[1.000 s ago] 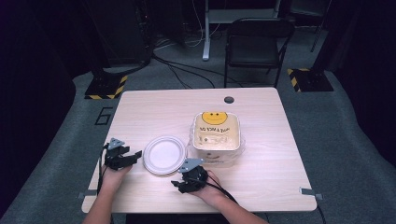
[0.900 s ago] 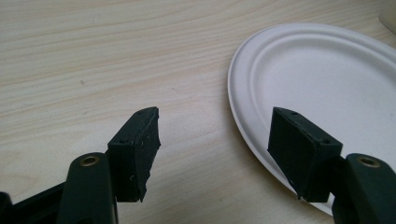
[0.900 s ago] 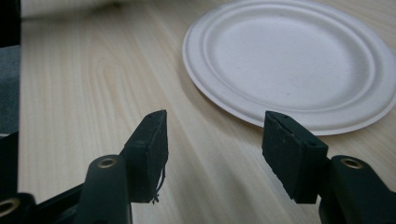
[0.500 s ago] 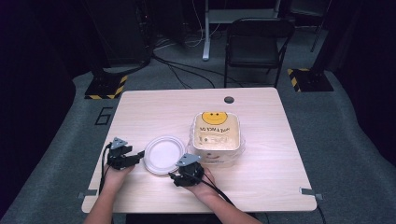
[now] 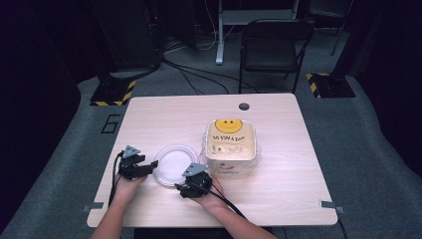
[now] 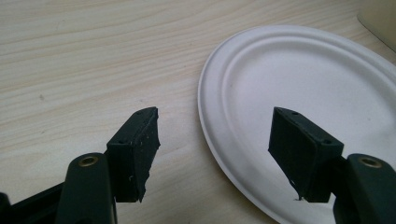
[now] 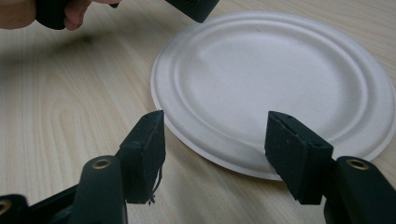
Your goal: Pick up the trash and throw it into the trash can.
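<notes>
A white paper plate lies flat on the wooden table near its front left. My left gripper stands open at the plate's left rim; in the left gripper view its jaws straddle the plate edge without touching it. My right gripper is open too, at the plate's near right edge, and the right gripper view shows the plate rim between its jaws. Nothing is held. The left gripper's jaw tip and hand appear across the plate in the right gripper view.
A cream lidded container with a yellow smiley face sits just right of the plate, close to my right gripper. A round cable hole is at the table's far edge. A folding chair stands beyond the table.
My right gripper has moved left and forward to the plate's near edge. The left gripper has edged slightly closer to the plate's rim.
</notes>
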### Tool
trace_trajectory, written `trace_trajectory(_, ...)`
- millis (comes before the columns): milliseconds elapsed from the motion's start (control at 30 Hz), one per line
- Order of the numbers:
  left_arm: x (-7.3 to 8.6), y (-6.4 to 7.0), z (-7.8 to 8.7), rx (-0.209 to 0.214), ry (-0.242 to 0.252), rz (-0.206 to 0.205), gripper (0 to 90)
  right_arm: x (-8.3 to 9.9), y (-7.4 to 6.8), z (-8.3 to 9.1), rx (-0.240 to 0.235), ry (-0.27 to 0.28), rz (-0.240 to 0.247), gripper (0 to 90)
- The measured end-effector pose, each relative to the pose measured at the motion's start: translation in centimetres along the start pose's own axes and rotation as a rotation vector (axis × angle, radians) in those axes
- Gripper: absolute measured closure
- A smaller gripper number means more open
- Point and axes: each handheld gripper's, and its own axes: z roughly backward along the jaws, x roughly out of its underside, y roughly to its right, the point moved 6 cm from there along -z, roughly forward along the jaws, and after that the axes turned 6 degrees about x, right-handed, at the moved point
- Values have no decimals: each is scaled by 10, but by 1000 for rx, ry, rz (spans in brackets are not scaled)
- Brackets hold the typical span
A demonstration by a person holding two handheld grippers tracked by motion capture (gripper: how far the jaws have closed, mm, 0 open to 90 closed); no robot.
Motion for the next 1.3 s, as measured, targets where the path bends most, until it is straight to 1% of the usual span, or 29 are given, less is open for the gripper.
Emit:
trace_trajectory(100, 0, 0, -1, 1, -1, -1, 326, 2, -1, -2, -1, -14, -4, 372)
trace_trajectory(200, 0, 1, -1, 4, 0, 7, 326, 2, -2, -2, -5, -13, 1, 373)
trace_trajectory(267, 0, 1, -2, 5, 1, 5, 326, 2, -2, -2, -5, -13, 1, 374)
trace_trajectory(367, -2, 4, -3, 11, 3, 12, 327, 3, -3, -2, -11, -19, 1, 374)
trace_trajectory(400, -3, 7, -4, 19, -1, 19, 328, 4, -4, -2, -12, -22, 3, 374)
trace_trajectory(500, -3, 10, -7, 25, -1, 13, 333, 5, -5, -2, -15, -24, 3, 376)
trace_trajectory(533, -3, 12, -10, 30, -19, 1, 334, 5, -5, -2, -15, -26, 7, 380)
trace_trajectory(667, -2, 16, -15, 38, -34, -5, 340, 6, -6, -3, -25, -31, 15, 388)
trace_trajectory(767, -2, 17, -17, 59, -36, 3, 357, 7, -6, -3, -28, -39, 11, 393)
trace_trajectory(933, -3, 20, -20, 120, -24, 40, 442, 7, -7, -4, -25, -44, 18, 395)
trace_trajectory(967, -3, 20, -20, 120, -24, 40, 461, 7, -7, -4, -25, -44, 18, 395)
trace_trajectory(1000, -5, 22, -20, 135, -15, 35, 481, 7, -8, -4, -23, -44, 21, 395)
trace_trajectory(1033, -5, 23, -19, 145, -19, 32, 492, 7, -8, -4, -20, -43, 24, 395)
trace_trajectory(1100, -7, 25, -18, 164, -6, 34, 516, 7, -8, -4, -17, -44, 28, 394)
trace_trajectory(1133, -8, 26, -17, 164, 7, 34, 519, 8, -8, -4, -15, -44, 26, 393)
trace_trajectory(1167, -8, 26, -17, 164, 7, 34, 525, 8, -8, -4, -12, -44, 28, 392)
trace_trajectory(1233, -11, 27, -12, 184, 26, 42, 541, 8, -8, -4, -10, -39, 34, 392)
trace_trajectory(1300, -12, 28, -11, 187, 34, 44, 573, 8, -8, -4, -9, -37, 33, 392)
